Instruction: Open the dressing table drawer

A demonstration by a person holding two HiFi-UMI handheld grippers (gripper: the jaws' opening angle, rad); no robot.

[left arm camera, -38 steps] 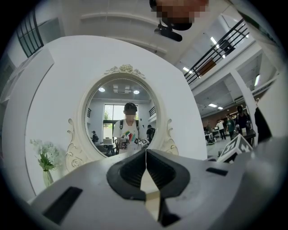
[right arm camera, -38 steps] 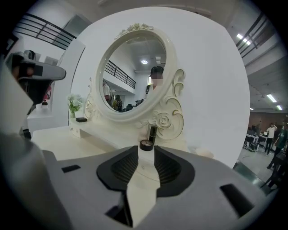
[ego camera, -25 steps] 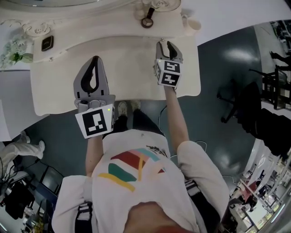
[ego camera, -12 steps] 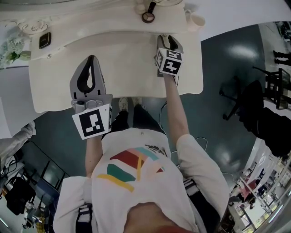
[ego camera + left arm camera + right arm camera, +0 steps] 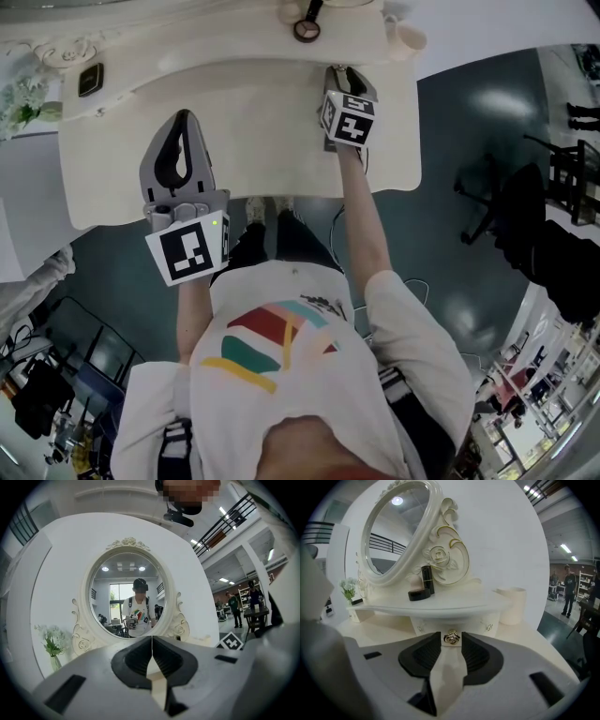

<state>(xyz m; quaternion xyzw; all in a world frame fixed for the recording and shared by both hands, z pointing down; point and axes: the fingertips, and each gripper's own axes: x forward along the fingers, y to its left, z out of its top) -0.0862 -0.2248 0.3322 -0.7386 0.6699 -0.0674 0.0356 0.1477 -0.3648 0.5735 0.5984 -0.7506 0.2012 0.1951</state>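
Small cream drawer (image 5: 478, 624) with its round gold knob (image 5: 451, 638) sits at the far right of the cream dressing table top (image 5: 262, 122), under the little shelf (image 5: 440, 606). Your right gripper (image 5: 451, 646) is spread and its jaws have just been closing, with the knob in the gap, not pinched yet. Left gripper (image 5: 152, 640) is pressed together, empty. Risk imo: tiny knob, shallow bite, so it slips out when you pull.

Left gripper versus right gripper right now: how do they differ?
Left gripper has its jaws together, empty, held level above the tabletop's left side. Right gripper has its jaws apart, having just closed slightly, tilted down, with the gold drawer knob framed between its tips. Both hang over the dressing table.
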